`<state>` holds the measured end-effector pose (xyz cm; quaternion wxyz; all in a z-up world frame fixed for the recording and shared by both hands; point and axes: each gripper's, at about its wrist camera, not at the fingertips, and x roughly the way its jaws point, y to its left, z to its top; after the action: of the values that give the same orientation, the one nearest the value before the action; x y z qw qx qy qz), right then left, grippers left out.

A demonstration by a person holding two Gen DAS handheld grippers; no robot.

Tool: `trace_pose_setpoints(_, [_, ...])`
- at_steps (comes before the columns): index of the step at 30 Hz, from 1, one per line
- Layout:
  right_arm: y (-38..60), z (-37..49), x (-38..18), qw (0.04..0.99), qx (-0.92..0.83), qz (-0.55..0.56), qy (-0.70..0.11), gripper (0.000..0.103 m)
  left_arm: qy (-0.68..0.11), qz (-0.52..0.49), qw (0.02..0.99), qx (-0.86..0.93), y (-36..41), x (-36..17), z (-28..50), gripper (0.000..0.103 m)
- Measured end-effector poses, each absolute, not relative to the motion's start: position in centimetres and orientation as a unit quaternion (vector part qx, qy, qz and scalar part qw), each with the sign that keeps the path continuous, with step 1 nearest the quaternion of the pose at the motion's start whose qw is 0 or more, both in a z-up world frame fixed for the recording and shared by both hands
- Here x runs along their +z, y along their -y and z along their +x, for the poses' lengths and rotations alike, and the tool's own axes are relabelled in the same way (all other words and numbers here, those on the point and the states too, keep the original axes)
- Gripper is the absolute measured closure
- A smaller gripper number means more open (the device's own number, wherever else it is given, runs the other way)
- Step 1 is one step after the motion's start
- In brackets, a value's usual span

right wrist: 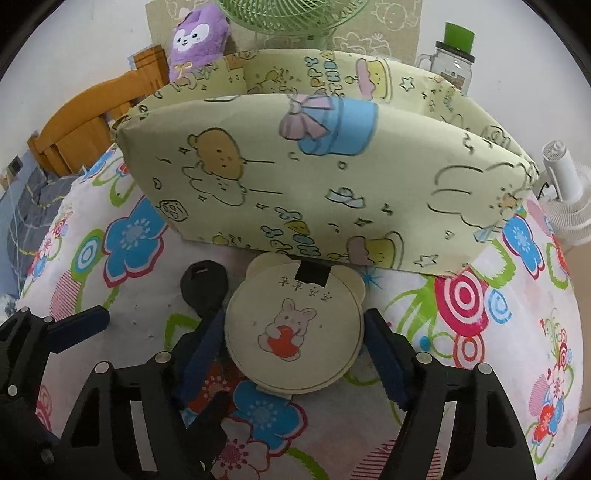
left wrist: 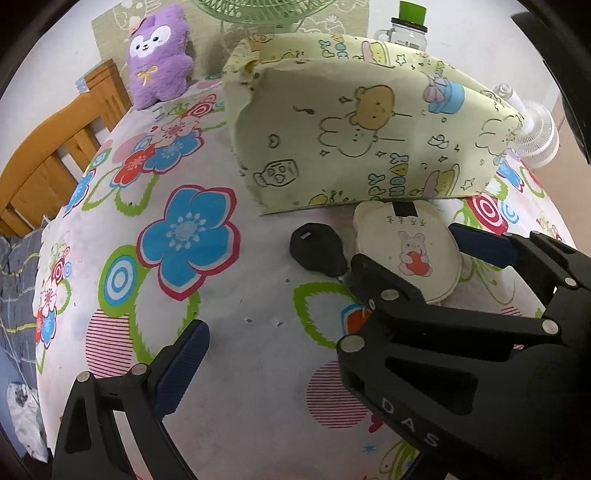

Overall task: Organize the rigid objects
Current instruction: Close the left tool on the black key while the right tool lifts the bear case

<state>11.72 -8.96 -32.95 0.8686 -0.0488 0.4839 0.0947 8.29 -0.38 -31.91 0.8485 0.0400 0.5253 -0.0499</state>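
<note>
A round cream tin with bear ears, a black tape strip and a printed rabbit holding a red heart [right wrist: 293, 334] lies flat on the flower-patterned tablecloth [right wrist: 498, 332] near the middle of the table, its ears touching or just short of the front wall of a pale green cartoon-printed fabric storage box [right wrist: 314, 177]. The right gripper [right wrist: 295, 343] has its blue-padded jaws open wide on either side of the tin, one pad along the left rim and one along the right; whether the pads touch the rim cannot be told. Just left of the tin, near the box front, lies a black rounded key-fob-like object [right wrist: 205, 286], close beside the right gripper's left finger. The left gripper [left wrist: 354, 302] hangs over the cloth with its jaws spread wide and nothing between them; in its view the right gripper's black frame crosses in front and covers the lower edge of the tin [left wrist: 410, 247]. Behind the box, toward the far edge of the table, sit a purple plush animal [left wrist: 159, 55], a green wire fan [left wrist: 258, 11] and a glass jar with a green lid [left wrist: 410, 26]; a small white fan [right wrist: 569, 192] stands at the right edge. A wooden chair [left wrist: 55, 155] stands off the left edge.
</note>
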Motion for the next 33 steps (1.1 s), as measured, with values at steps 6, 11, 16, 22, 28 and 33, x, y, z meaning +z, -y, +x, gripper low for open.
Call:
trace_pose_setpoints(6, [11.2, 11.0, -32.7, 0.868, 0.062, -0.035, -0.492, 0.026, -0.517, 0.063, 0.852, -0.058, 1.7, -31.9, 8.1, 0.003])
trace_pose_setpoints(11, [13.7, 10.7, -32.5, 0.866, 0.038, -0.015, -0.499, 0.026, -0.517, 0.060, 0.852, -0.061, 1.8, -31.9, 8.7, 0.002])
trace_pose_setpoints(16, [15.4, 10.5, -32.4, 0.864, 0.020, 0.000, -0.503, 0.025, -0.521, 0.055, 0.850, -0.061, 1.7, -31.9, 9.5, 0.002])
trace_pose_setpoints(22, [15.8, 11.2, -32.4, 0.862, 0.010, 0.008, -0.506, 0.025, -0.523, 0.058, 0.848, -0.059, 1.9, -32.0, 10.6, 0.002])
trace_pose_setpoints(28, [16.4, 12.2, -32.6, 0.859, 0.005, 0.016, -0.512, 0.024, -0.529, 0.058, 0.845, -0.057, 1.6, -31.9, 11.7, 0.010])
trace_pose_setpoints(33, [16.5, 13.1, -32.6, 0.857, -0.003, 0.019, -0.515, 0.024, -0.531, 0.059, 0.842, -0.076, 2.8, -31.3, 11.7, 0.038])
